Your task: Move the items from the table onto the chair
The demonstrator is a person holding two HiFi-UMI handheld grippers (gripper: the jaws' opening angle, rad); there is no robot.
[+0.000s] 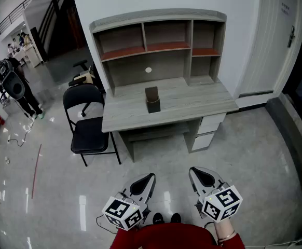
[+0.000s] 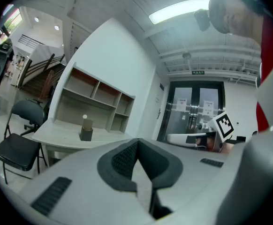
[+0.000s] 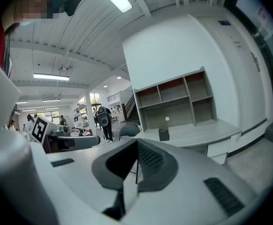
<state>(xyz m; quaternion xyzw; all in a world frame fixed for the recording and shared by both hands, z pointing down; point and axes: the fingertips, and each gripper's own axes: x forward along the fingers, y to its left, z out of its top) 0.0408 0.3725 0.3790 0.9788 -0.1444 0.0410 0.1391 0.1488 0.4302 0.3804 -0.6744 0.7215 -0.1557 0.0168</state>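
Both grippers are held low and close in front of the body, well back from the table (image 1: 192,105), with the noses pointed forward at it. The left gripper (image 1: 149,178) is seen at the head view's lower left, its fingers (image 2: 122,159) pressed together with nothing between them. The right gripper (image 1: 196,173) is held just beside it and a touch further forward, fingers (image 3: 151,161) also closed and empty. The small dark box (image 1: 152,100), with a tan piece stuck up out of it, is sat upright mid-table below the shelves (image 1: 159,38). The black chair (image 1: 88,134) is parked at the table's left end.
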